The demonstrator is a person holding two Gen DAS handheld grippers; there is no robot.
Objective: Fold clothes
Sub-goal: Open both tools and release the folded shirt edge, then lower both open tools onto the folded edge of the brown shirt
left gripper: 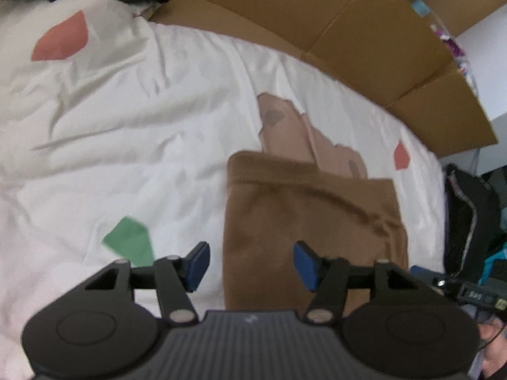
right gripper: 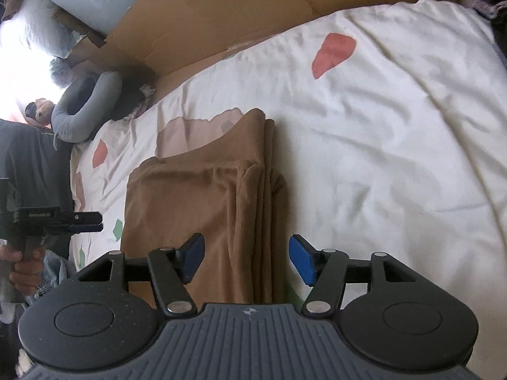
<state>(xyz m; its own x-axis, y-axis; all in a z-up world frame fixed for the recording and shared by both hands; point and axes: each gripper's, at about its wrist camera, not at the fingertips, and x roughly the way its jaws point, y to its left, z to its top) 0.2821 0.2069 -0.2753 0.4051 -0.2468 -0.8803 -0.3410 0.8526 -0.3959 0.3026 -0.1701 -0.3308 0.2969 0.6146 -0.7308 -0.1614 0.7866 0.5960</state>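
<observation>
On the bed point(left gripper: 126, 120), near edge, right of centre: brown garment point(left gripper: 310, 215) lying as a layered rectangle, several stacked edges visible along its right side in the right wrist view. Partly covering a tan patch point(left gripper: 285, 129) printed on the white cover. Cardboard point(left gripper: 364, 31) standing along the far side of the bed.

Left tongs point(left gripper: 252, 264) spread wide, gripping nothing, hovering above the near left part of the garment. Right tongs point(right gripper: 247, 259) likewise spread and empty, hovering over the stacked right edge point(right gripper: 266, 190). Left tongs also seen side-on at the far left of the right wrist view, held in a hand point(right gripper: 19, 269).

Stage: ambiguous. Fits a garment folded down to final size and just let go; fits equally a half-folded piece awaiting another fold. Not settled by these views.

Risks, as judgement:
- Soft, thick fabric; stacked layers along the right edge likely to slide apart if only the top layer is pinched.
- Creases visible near the far right corner; could get locked into any further fold.
- Bed cover loose and rumpled; could be caught together with the garment by a deep grab.
- Garment close to the near bed edge; a pull toward the person could drag it off.
</observation>
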